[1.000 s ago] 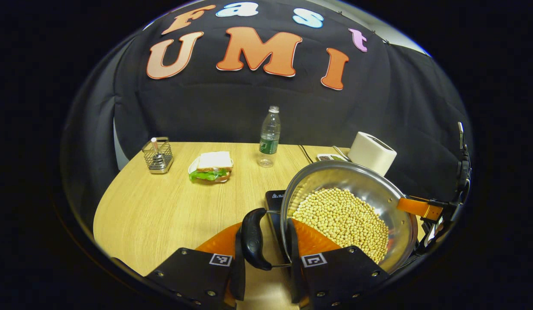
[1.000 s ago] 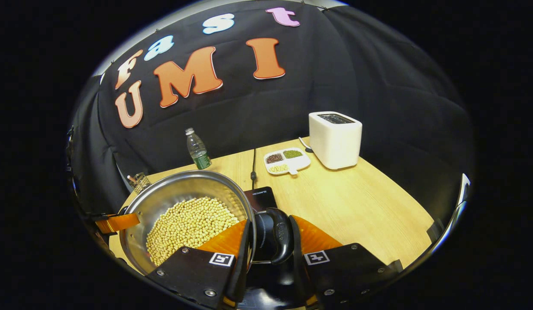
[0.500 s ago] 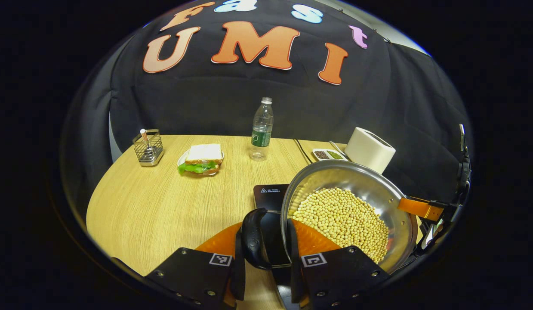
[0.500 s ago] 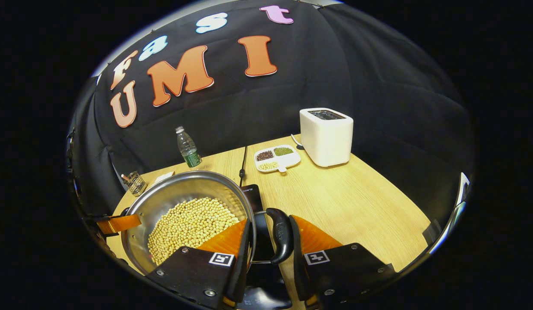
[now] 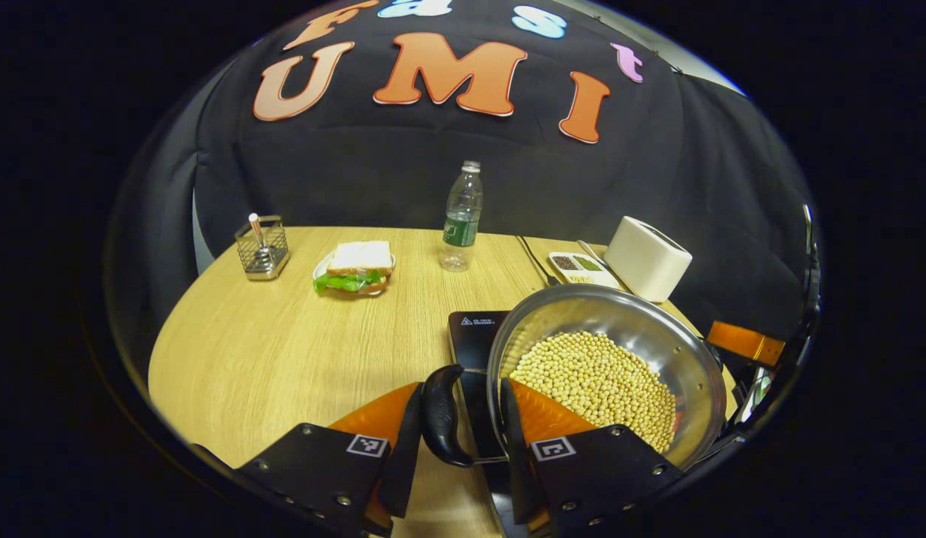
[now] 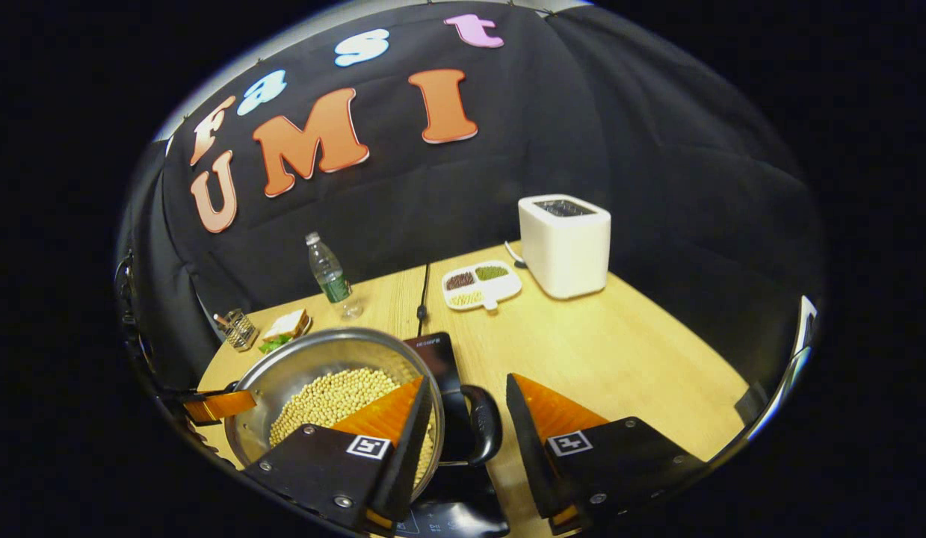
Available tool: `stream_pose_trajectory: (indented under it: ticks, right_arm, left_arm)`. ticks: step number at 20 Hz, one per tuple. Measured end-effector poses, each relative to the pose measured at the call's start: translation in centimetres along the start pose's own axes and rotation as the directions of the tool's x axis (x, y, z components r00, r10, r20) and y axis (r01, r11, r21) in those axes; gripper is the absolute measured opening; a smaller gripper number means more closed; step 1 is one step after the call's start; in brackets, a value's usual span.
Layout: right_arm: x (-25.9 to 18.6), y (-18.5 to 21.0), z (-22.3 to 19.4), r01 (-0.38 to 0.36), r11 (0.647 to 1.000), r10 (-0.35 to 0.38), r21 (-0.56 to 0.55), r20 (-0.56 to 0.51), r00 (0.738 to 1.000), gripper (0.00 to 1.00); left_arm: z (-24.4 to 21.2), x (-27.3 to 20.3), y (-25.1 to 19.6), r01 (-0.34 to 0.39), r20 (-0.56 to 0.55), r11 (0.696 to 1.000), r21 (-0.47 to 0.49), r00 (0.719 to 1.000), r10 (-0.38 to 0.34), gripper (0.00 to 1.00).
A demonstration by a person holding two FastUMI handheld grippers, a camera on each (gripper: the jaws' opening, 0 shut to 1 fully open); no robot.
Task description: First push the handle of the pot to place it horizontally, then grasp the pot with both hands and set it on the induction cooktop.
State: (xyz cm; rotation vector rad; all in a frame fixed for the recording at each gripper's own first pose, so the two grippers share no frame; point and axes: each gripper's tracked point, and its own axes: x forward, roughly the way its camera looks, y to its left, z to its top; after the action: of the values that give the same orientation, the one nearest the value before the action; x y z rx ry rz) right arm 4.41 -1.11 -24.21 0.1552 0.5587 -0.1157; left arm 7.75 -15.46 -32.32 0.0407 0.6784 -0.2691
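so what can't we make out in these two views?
- Pot base on the cooktop: left gripper view, the pot's wall hides the contact.
- Cooktop panel: right gripper view, cut by the edge.
- Tray contents: right gripper view, too small to identify.
- Right claw: left gripper view, at the edge, mostly cut off.

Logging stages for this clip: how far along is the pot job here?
Done: the pot of beans sits over the induction cooktop, side handles level. In hand: release; the right gripper is open around its handle, the left gripper flanks its own. Left: drawing both clear.
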Motion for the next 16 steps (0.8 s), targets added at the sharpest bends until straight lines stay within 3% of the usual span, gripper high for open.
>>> stream_pose_trajectory:
  ticks: [2, 5, 11, 16]
  right_arm:
    - [-2.1, -0.1, 3.1, -0.004, 1.000, 0.005, -0.015, 0.065, 0.998, 0.76]
    - [-4.9, -0.3, 7.4, 0.011, 0.999, -0.003, -0.042, 0.179, 0.984, 0.94]
    - [-10.7, -0.2, 13.9, 0.014, 0.996, 0.015, -0.086, 0.330, 0.944, 0.94]
    - [-14.3, -0.4, 17.3, 0.007, 0.997, 0.025, -0.077, 0.414, 0.910, 0.94]
  left_arm:
    - [2.9, -1.7, 0.0, -0.014, 0.090, 0.999, 0.030, 0.996, 0.011, 0.57]
    - [7.2, -5.0, 0.1, -0.031, 0.206, 0.999, 0.020, 0.978, 0.026, 0.83]
    - [15.4, -12.7, 3.3, -0.154, 0.426, 0.988, 0.024, 0.896, 0.129, 0.82]
    - [20.1, -18.4, 6.5, -0.258, 0.555, 0.966, 0.006, 0.805, 0.211, 0.80]
